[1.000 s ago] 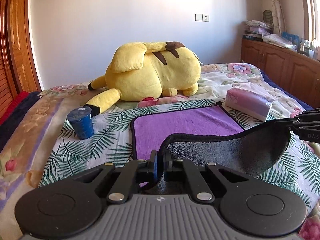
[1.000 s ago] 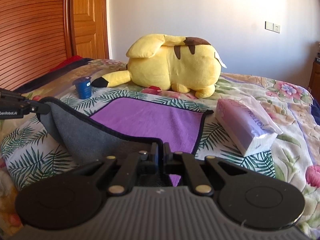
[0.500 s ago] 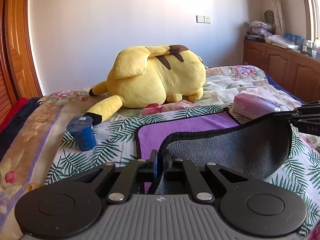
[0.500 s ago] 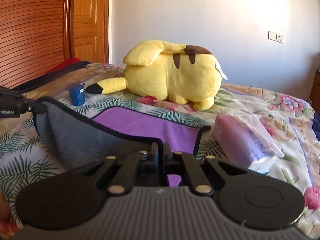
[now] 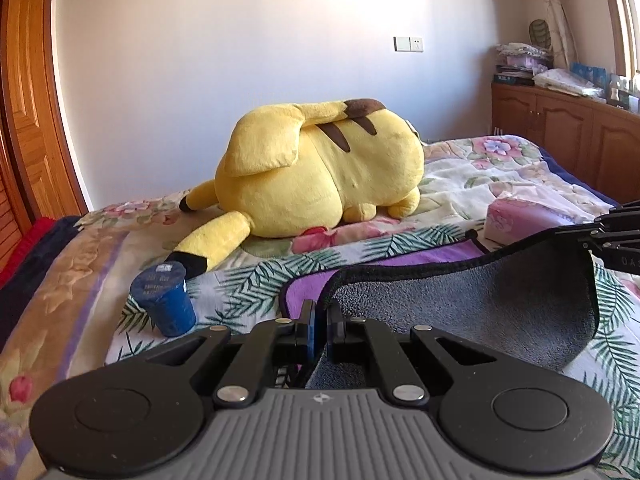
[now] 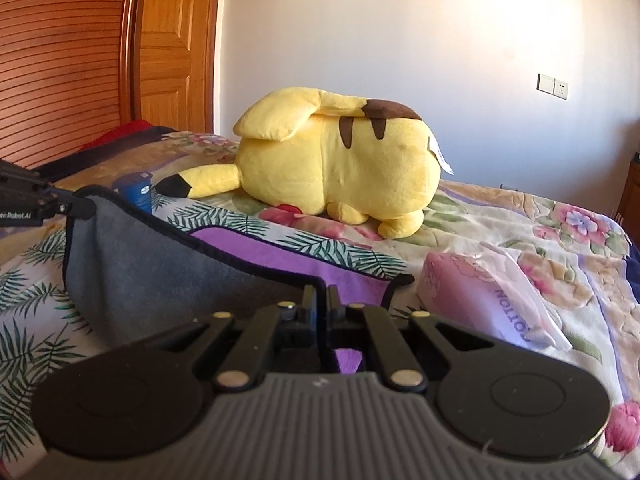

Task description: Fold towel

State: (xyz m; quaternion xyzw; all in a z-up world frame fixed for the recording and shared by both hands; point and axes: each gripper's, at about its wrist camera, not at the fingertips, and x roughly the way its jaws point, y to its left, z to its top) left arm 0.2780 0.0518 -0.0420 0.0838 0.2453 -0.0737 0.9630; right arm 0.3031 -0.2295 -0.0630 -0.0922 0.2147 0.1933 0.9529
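Since the earlier frame, both near corners have travelled farther over the towel (image 5: 460, 304) on the bed (image 5: 500, 168). Left gripper (image 5: 320, 320) and right gripper (image 6: 320, 300) each clench a corner. Step in hand: first fold. Next: lower corners onto the far edge, aligned.

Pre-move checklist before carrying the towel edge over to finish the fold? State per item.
1. Left tongs shut on towel corner: ok.
2. Right tongs shut on the other corner: ok.
3. Lifted edge taut between both: ok, slight sag.
4. Far purple half flat on bed: ok.
5. Blue cup clear of towel: ok, though close.
6. Tissue pack clear of far corner: cannot tell, very near.
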